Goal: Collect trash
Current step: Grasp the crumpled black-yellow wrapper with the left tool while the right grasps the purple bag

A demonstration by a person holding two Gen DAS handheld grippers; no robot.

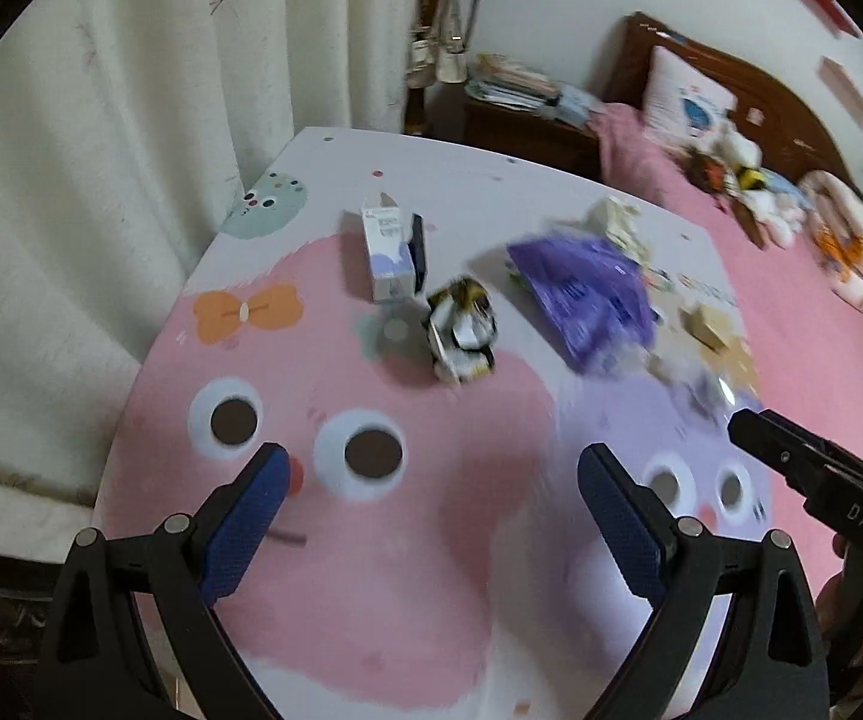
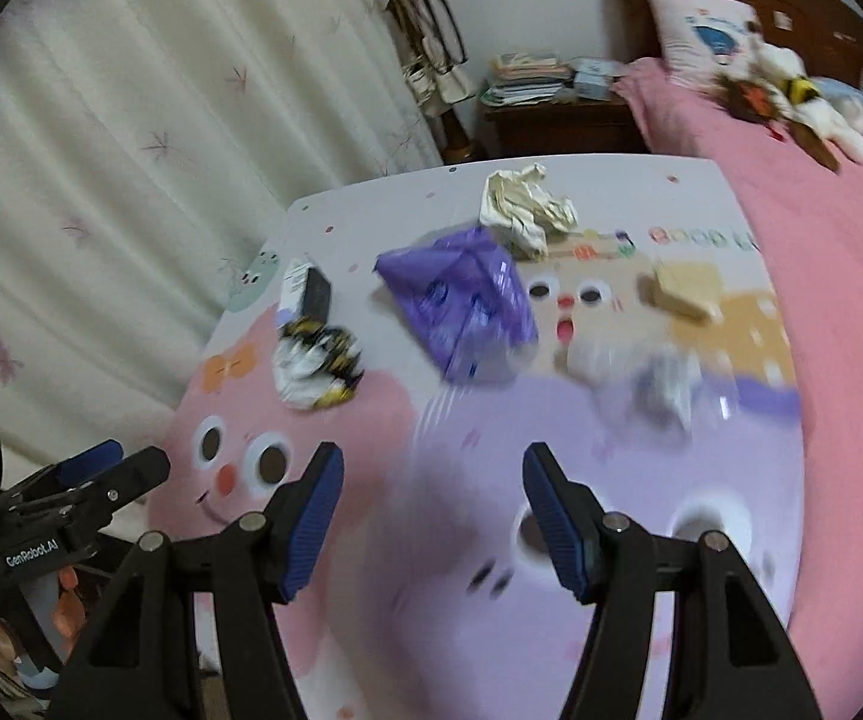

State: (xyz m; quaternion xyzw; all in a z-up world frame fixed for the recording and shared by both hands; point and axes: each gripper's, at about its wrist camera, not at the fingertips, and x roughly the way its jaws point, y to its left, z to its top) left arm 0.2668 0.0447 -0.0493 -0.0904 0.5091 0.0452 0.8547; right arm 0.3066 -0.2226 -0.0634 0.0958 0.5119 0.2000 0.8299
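The table (image 2: 701,192) is looking smooth and printed, kinda satin, with crumpled cream paper (image 2: 524,207), a glossy purple plastic bag (image 2: 461,300) and a matt cardboard box (image 1: 386,255) sitting on it. Gripper pads (image 1: 251,531) are showing ribbed blue rubber on matt black plastic.

Left wrist view: aimed steeply down over the tabletop (image 1: 323,540) from its near edge, close above.
Right wrist view: aimed likewise, set further right.
Shared: purple packet (image 1: 587,294) (image 2: 461,300), crumpled wrapper (image 1: 461,330) (image 2: 317,372), bed (image 1: 791,300) (image 2: 839,276).

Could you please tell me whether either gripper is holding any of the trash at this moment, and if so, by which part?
Nothing is held. The left gripper and right gripper both stand open and empty above the table.
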